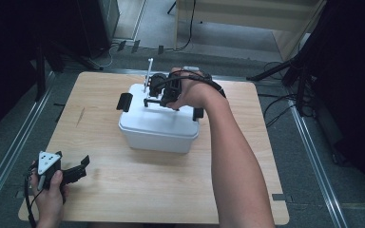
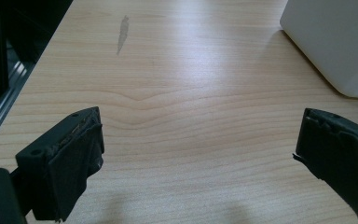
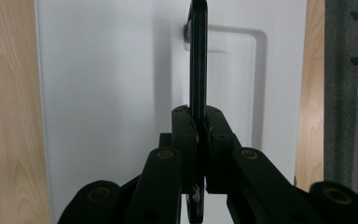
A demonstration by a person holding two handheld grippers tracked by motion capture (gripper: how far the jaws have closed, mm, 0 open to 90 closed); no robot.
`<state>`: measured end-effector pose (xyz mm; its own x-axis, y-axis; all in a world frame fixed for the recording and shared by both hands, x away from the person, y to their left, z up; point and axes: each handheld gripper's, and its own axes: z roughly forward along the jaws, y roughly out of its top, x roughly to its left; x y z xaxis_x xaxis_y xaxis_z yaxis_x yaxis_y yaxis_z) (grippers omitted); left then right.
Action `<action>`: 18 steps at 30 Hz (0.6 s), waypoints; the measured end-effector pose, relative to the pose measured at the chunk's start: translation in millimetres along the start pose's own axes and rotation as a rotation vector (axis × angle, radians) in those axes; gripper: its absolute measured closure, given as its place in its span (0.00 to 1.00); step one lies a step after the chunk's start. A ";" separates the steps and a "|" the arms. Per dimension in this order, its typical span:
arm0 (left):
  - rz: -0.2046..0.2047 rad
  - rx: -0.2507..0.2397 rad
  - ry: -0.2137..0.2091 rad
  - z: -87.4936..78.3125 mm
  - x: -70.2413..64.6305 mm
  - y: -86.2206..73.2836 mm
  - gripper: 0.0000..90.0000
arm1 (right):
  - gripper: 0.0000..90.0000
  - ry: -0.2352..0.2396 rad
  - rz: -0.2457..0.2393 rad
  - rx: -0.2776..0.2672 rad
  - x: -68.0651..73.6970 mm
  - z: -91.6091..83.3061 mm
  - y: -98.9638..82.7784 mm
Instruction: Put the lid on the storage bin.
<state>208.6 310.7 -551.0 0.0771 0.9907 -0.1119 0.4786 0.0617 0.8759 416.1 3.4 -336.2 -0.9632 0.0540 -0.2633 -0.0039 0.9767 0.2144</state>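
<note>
A white lidded box [image 1: 157, 128] stands at the middle of the wooden table [image 1: 138, 190]. It has a black clip at its left end [image 1: 124, 102] and another at its right end [image 1: 197, 113]. My right gripper [image 1: 164, 97] is over the lid, shut on the box's thin black carry handle [image 3: 198, 56], which stands upright and edge-on above the lid [image 3: 112, 70]; the two jaws [image 3: 199, 126] press it from both sides. My left gripper [image 1: 78, 166] rests low at the table's front left, open, with bare wood between its jaws [image 2: 198, 135]. A box corner [image 2: 335, 42] shows ahead to its right.
A thin white rod [image 1: 148, 73] sticks up behind the box. Cables and dark stand legs [image 1: 285, 71] lie on the floor past the table's right rear corner. A metal rail [image 1: 9, 156] runs along the left edge. A grey scuff [image 2: 122, 32] marks the wood.
</note>
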 end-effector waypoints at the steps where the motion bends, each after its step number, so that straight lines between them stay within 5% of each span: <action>1: 0.001 -0.001 -0.001 0.0 0.2 0.1 0.02 | 0.95 -0.003 -0.017 -0.009 -1.1 1.7 0.3; 15: -0.001 0.000 -0.002 0.3 -0.1 0.1 0.02 | 0.94 -0.009 -0.020 -0.004 4.0 9.4 2.1; 18: 0.001 0.000 -0.004 0.6 -0.2 0.2 0.02 | 0.83 0.014 -0.002 -0.032 4.9 8.1 0.2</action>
<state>209.2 310.4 -551.0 0.0809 0.9903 -0.1132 0.4788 0.0610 0.8758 413.5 5.6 -345.0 -0.9667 0.0486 -0.2512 -0.0145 0.9698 0.2435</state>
